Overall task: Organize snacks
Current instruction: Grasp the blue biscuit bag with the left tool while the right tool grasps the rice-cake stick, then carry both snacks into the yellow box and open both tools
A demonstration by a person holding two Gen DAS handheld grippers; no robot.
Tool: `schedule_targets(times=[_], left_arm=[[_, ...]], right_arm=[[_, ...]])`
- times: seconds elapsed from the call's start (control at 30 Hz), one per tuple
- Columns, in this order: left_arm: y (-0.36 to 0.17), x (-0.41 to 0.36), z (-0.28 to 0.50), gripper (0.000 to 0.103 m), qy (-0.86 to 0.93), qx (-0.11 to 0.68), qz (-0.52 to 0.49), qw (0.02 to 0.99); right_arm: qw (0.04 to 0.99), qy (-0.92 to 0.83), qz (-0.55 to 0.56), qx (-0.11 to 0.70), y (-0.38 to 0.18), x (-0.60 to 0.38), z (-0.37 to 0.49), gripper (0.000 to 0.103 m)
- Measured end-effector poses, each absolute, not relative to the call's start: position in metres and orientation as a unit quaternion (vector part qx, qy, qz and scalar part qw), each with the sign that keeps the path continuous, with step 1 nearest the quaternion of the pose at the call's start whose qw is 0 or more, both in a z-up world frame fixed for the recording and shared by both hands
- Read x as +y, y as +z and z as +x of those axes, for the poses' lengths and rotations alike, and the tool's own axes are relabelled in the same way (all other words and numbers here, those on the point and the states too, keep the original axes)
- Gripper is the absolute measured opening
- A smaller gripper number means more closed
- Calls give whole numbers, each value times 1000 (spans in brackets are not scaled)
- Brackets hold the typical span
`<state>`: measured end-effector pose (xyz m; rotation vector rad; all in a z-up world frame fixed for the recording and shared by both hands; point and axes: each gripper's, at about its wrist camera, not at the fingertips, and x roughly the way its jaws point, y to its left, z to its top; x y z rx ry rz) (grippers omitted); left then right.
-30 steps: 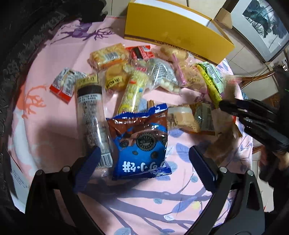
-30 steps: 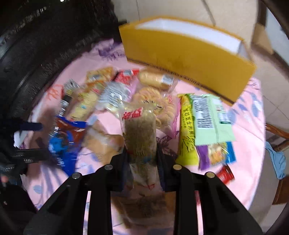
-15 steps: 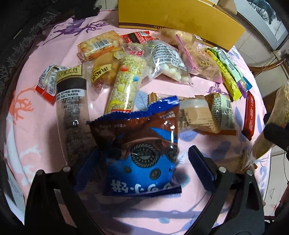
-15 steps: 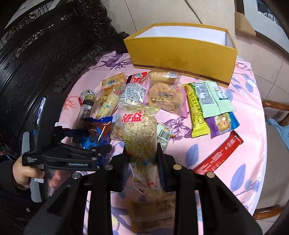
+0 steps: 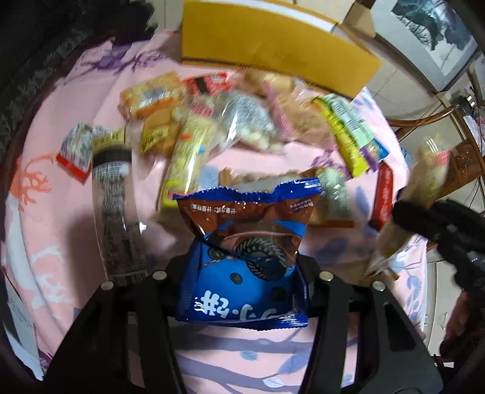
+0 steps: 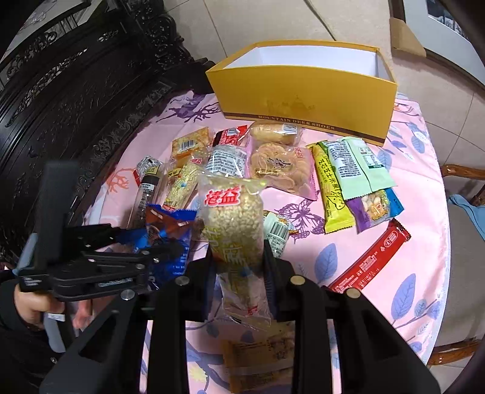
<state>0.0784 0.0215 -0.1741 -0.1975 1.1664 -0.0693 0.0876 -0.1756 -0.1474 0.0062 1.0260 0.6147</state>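
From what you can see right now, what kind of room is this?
Probably a home living or dining room: a round table under a pink printed tablecloth, dark carved wooden furniture beside it, a tiled floor, and a framed picture leaning nearby.

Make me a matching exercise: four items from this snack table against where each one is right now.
Items:
1. blue cookie bag
2. puffed rice pack
3. red bar
4. yellow box

Places:
A. flat on the cloth, right side
B. far edge of the table, open
C. clamped in the left hand-held gripper
D. clamped in the right hand-held gripper

Pairs: 1-C, 2-D, 3-A, 4-B
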Motion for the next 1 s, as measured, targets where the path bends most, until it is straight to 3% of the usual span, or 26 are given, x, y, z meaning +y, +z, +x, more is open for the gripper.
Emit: schedule_targets(times=[0.23,0.67,1.0], left_arm=[[-138,14,100,53,-38,517,-97,850],[-124,16,111,53,-45,499,-108,858],[-57,23,210,53,-40,437,-102,893]], right_arm=[[833,277,8,479,-140,-180,90,29],[843,276,3,461,-124,-177,93,29],[886,261,10,384,-57,-172,196,29]])
